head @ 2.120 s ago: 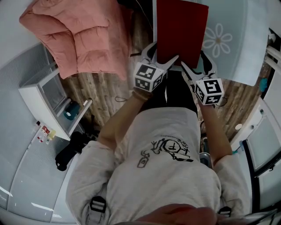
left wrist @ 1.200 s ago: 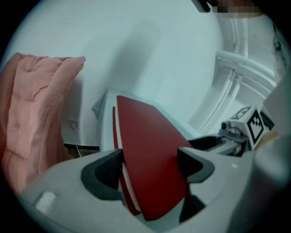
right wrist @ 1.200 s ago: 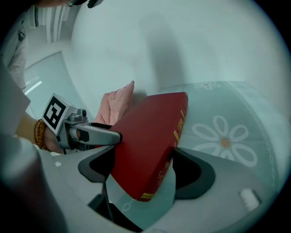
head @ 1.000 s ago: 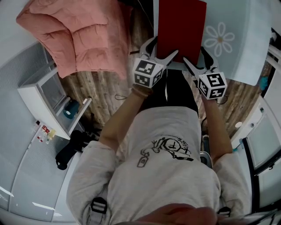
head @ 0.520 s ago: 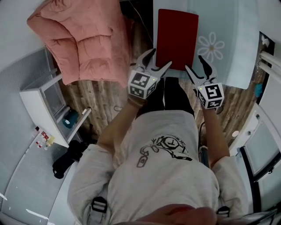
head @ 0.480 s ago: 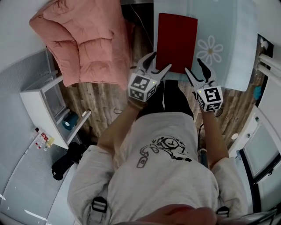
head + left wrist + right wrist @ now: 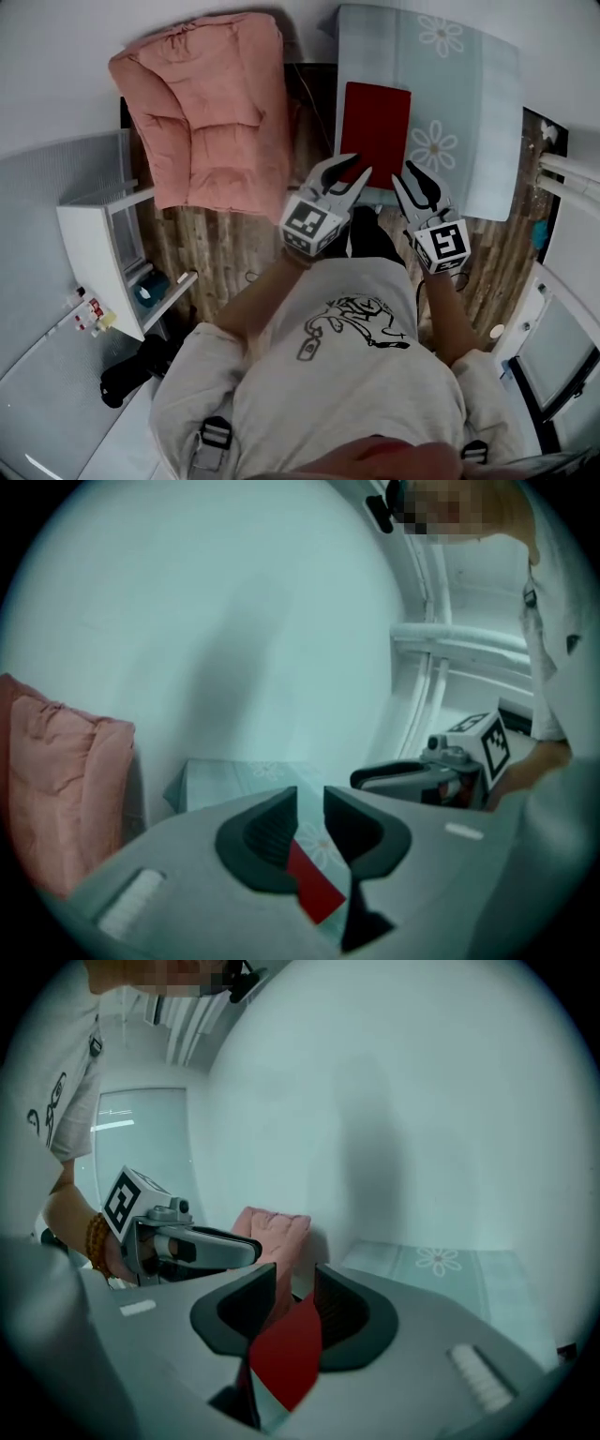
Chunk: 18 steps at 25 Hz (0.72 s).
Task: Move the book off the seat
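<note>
The person's grey printed shirt point(image 7: 347, 375) is nearest the head camera, and both forearms reach forward from it. The left claw point(image 7: 349, 173) and the right claw point(image 7: 409, 178) are held side by side, near each other. Each has a marker cube facing up toward the camera.

The left claw's jaws have just been closing and stand with only a narrow slit between them. Nothing is in that slit and the pads press on nothing. The right claw's jaws have likewise just been closing, to a slightly wider slit that is also empty. In each gripper view the red book point(image 7: 377, 117) shows only through the slit, well below and beyond the jaw tips, so both claws are clear of it.

The book lies flat on the pale blue seat point(image 7: 469, 122), which is printed with white daisies. It is on the seat's left part, with its near edge close to the seat's front edge. In the head view the left claw's tips overlap the book's near left corner, and the right claw's tips sit just off its near right corner.

Left of the seat is a pink padded cushion point(image 7: 211, 112), with wooden floor point(image 7: 220, 244) in front of it. Further left stands a white shelf unit point(image 7: 94, 244). A plain pale wall point(image 7: 234, 621) rises behind the seat and the cushion.
</note>
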{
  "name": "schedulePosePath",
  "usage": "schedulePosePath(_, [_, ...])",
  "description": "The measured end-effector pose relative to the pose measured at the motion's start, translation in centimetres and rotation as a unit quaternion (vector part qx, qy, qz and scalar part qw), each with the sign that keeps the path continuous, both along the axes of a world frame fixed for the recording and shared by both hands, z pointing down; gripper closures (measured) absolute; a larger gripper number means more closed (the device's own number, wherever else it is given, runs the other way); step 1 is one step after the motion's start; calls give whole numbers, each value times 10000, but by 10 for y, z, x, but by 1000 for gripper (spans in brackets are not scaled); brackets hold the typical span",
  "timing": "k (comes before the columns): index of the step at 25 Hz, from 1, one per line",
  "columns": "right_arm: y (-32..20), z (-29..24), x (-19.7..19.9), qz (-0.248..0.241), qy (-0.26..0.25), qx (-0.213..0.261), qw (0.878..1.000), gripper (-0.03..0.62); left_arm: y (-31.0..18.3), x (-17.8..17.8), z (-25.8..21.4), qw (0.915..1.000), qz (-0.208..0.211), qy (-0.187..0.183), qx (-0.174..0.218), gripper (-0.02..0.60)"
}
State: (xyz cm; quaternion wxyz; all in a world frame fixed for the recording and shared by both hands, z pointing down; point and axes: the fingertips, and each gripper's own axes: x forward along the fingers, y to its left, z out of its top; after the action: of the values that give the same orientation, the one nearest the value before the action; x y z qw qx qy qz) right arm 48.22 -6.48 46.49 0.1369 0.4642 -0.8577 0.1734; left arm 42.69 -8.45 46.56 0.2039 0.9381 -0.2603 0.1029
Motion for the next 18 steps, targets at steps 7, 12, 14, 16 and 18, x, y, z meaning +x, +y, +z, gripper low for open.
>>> schedulePosePath(7, [9,-74,-8,6,-136,432,9990,504,12,5,-74,9980,62,297,550,556])
schedulePosePath(12, [15,-115,-11,52,-167,740,9971,526,23,5,-118,9950,96,502,857,580])
schedulePosePath(14, [18,-130,-14,9,-140,897,9959,540,26,4,-132,9941,109,556,929,580])
schedulePosePath(16, [19,-143,-16,-29,-126,1024,9947,553,27,5,-153,9912,101,745,1088,580])
schedulePosePath(18, [18,-155,-17,-29,-123,1130,9935,563,26,4,-169,9890,114,835,1216,580])
